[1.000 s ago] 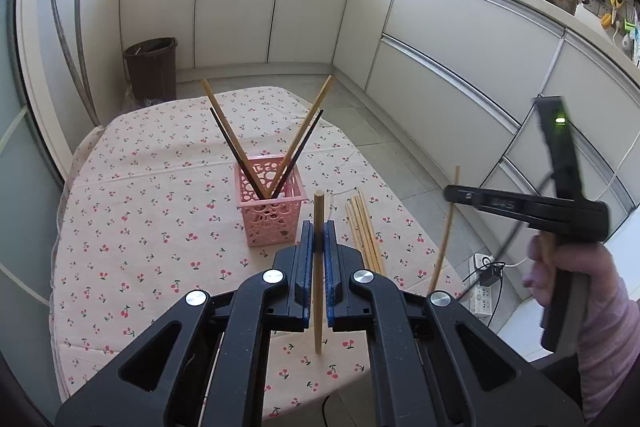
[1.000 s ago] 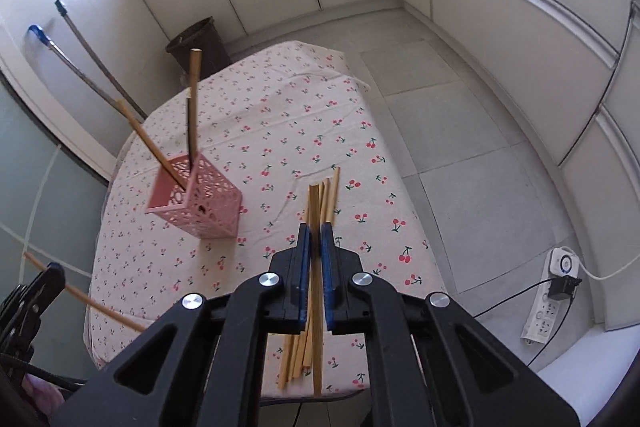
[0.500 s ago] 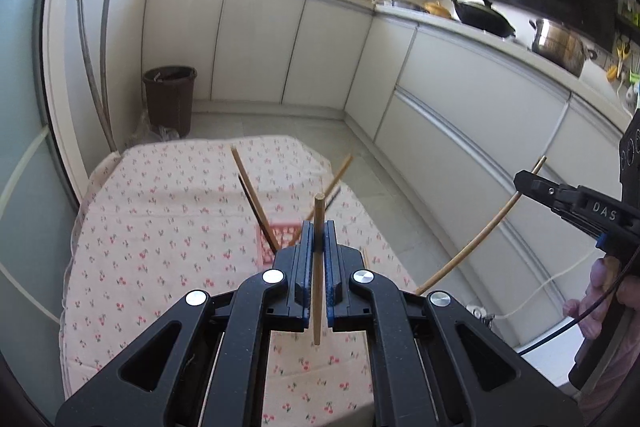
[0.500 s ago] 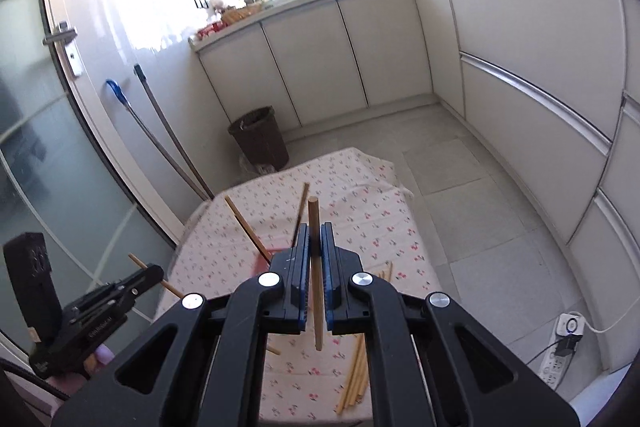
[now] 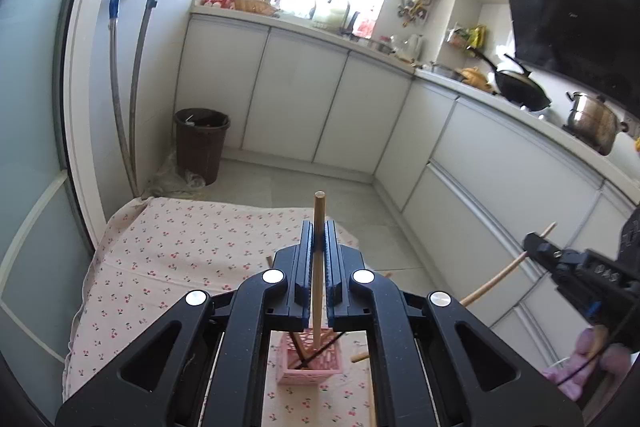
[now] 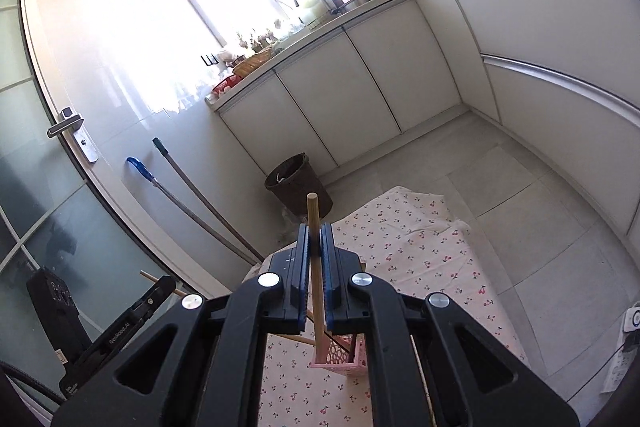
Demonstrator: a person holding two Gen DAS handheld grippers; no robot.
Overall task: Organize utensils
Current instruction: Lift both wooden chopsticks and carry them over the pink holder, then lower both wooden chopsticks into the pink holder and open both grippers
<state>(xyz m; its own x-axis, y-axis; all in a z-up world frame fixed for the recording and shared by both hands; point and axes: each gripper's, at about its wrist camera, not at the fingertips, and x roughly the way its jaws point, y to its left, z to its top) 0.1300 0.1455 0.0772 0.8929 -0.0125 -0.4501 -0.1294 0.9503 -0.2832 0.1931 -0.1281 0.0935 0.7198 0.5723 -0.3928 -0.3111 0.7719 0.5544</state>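
So here's where it's at: both grippers are loaded. The left gripper (image 5: 318, 247) is clamped tight on a wooden chopstick (image 5: 319, 227) that stands upright between its blue pads, top end poking out at 12 o'clock. The right gripper (image 6: 315, 247) is pinched shut the same way on its own chopstick (image 6: 313, 223). From the left wrist view you can also spot the right gripper out at 3 o'clock with its stick angling down toward the bench.

The pink basket (image 5: 316, 359) sits on the cherry-print bench (image 5: 180, 247), down at 6 o'clock under both grippers. It already has a few sticks in it, a dark one and at least a couple of wooden ones leaning out. So part of the job looks done.

What's left, I'd guess: these two held chopsticks need dropping into the basket, neither is in yet. There also seems to be at least one loose stick on the cloth at about 5 o'clock of the basket in the left view, mostly hidden behind the gripper body, so I can't count them.
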